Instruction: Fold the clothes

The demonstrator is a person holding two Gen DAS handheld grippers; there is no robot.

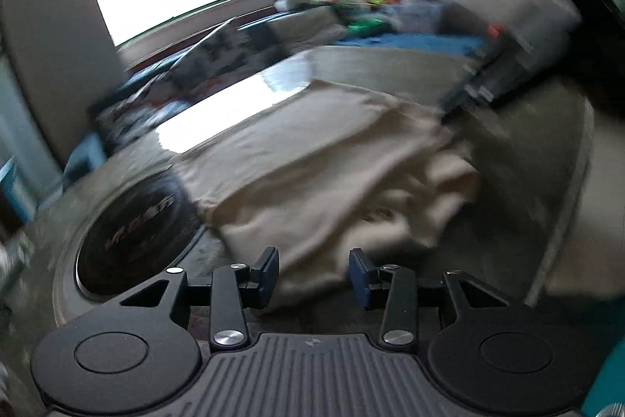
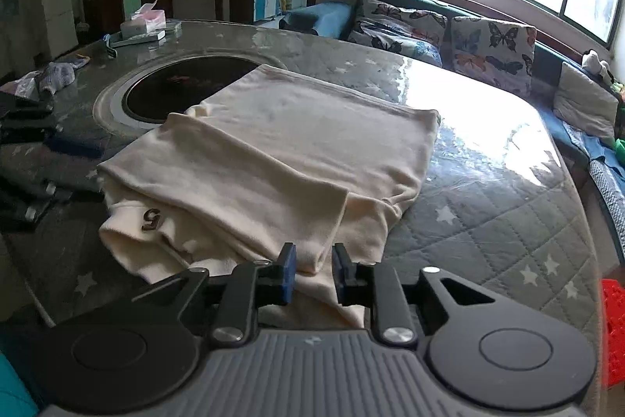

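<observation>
Right gripper [image 2: 312, 274]: jaws spread, straddling the near hem of the cream garment [image 2: 281, 151] without pinching it, apparently poised to take that edge for the next fold. Left gripper [image 1: 314, 274]: jaws spread, empty, at the garment's side. Garment lies part-folded on the desk [image 2: 488, 221]; beyond it, the dark round inset [image 2: 183, 85]. Bare desk right of the garment gives room.

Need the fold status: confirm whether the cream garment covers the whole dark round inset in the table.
No: the cream garment overlaps only one edge of the dark round inset, most of which stays exposed.
</observation>
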